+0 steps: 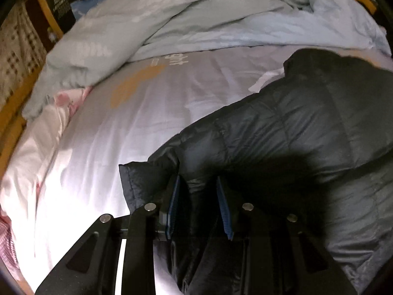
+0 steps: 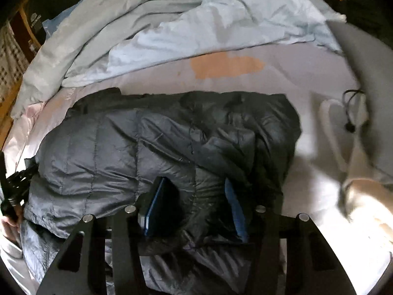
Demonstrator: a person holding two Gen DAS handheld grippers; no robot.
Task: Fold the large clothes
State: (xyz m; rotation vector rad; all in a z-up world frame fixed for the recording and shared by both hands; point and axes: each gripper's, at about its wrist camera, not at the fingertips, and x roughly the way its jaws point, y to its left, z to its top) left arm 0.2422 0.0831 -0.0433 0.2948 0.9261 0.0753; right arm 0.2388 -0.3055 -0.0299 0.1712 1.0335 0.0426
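Observation:
A dark quilted puffer jacket (image 1: 282, 127) lies on a pale bed sheet (image 1: 98, 135). In the left wrist view my left gripper (image 1: 199, 184) is shut on a fold of the jacket's left edge, fabric bunched between its blue pads. In the right wrist view the jacket (image 2: 122, 142) lies partly folded across the sheet (image 2: 307, 172). My right gripper (image 2: 194, 186) is wider apart, with a thick fold of the jacket between its blue pads. The left gripper also shows at the left edge of the right wrist view (image 2: 14, 184).
A rumpled light blue duvet (image 1: 172, 19) is heaped at the far side of the bed. Pink bedding (image 1: 44, 127) lies at the left. A wooden bed frame (image 1: 9, 123) runs along the left. A black cable (image 2: 353, 110) and white cloth (image 2: 339, 127) lie right of the jacket.

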